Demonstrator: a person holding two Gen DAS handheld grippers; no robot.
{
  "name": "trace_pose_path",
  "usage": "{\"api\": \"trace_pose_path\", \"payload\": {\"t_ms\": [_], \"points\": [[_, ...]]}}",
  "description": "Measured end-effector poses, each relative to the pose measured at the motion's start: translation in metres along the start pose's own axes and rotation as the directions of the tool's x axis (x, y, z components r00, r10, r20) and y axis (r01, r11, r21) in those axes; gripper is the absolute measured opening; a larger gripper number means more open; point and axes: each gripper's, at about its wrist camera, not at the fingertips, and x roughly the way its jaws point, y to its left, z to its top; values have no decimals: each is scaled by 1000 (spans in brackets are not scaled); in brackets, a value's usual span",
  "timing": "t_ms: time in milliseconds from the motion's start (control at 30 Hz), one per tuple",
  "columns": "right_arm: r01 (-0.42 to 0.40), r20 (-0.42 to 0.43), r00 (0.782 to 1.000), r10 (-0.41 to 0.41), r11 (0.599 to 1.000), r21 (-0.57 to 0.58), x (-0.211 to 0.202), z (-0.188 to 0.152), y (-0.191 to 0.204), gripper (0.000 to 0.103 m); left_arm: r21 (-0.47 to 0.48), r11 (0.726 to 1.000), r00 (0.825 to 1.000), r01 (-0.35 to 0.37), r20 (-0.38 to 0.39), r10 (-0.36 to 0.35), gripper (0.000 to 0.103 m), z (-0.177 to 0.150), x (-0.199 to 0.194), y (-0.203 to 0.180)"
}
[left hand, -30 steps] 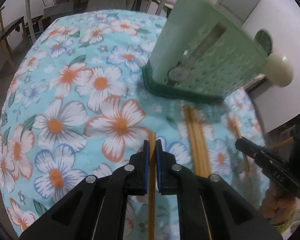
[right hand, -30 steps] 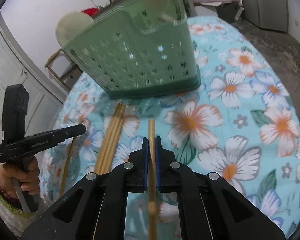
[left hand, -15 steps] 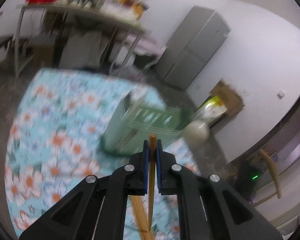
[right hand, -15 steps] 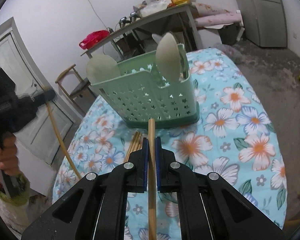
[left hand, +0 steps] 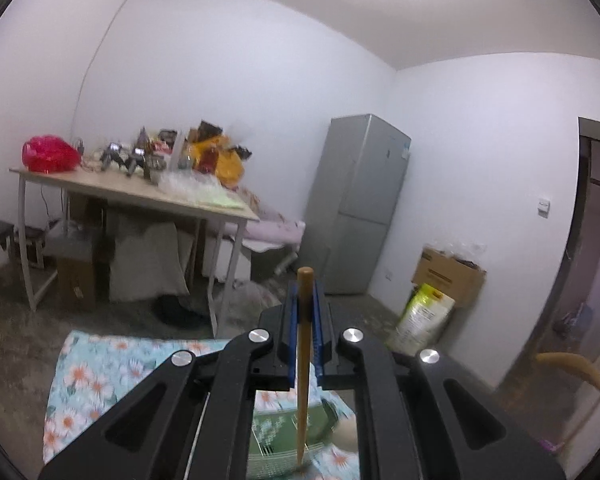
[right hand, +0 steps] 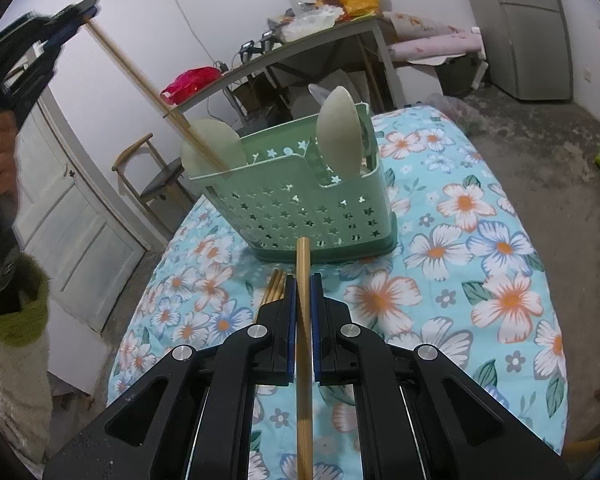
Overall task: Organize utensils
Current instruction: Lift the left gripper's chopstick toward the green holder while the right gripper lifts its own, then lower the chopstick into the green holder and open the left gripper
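left gripper clamped on chopstick, tip in green basket | right gripper clamped on second chopstick (above floral desk) | spare chopsticks on desk

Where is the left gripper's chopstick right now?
In the right wrist view, upper left: the chopstick slants from the left gripper down toward the green basket.

Green star-punched basket, turquoise flowered tablecloth, black claws.

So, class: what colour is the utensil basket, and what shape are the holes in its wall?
Pale green basket, pierced with star-shaped holes; clearest in the right wrist view.
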Motion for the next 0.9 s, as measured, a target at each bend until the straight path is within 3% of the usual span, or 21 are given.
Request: {"api": "trace_pose_path", "payload": {"t_ms": [200, 267, 500, 667, 800, 900], "points": [[4, 0, 1000, -4, 1000, -5, -2, 0, -1, 5, 6, 999, 997, -39, 60, 39, 7, -11, 35, 7], [6, 1, 1000, -6, 1000, -6, -3, 1, -2, 5, 34, 997, 997, -70, 41, 68, 6, -17, 47, 7], [8, -1, 1000, -8, 1000, 2, -2, 0, -5, 5, 67, 994, 994, -89, 75, 84, 6, -25, 50, 9], [2, -5, 1000, -2, 1000, 9, 0, -1, -5, 5, 130, 986, 994, -109, 17, 108, 6, -49, 61, 9], [3, 2, 1000, -3, 1000, 7, -3, 0, -4, 5, 114, 988, 993, -106, -33, 110, 7, -65, 60, 15], [3, 12, 1000, -3, 1000, 4, -7, 3, -4, 5, 115, 987, 993, -109, -26, 112, 17, -67, 54, 17]]}}
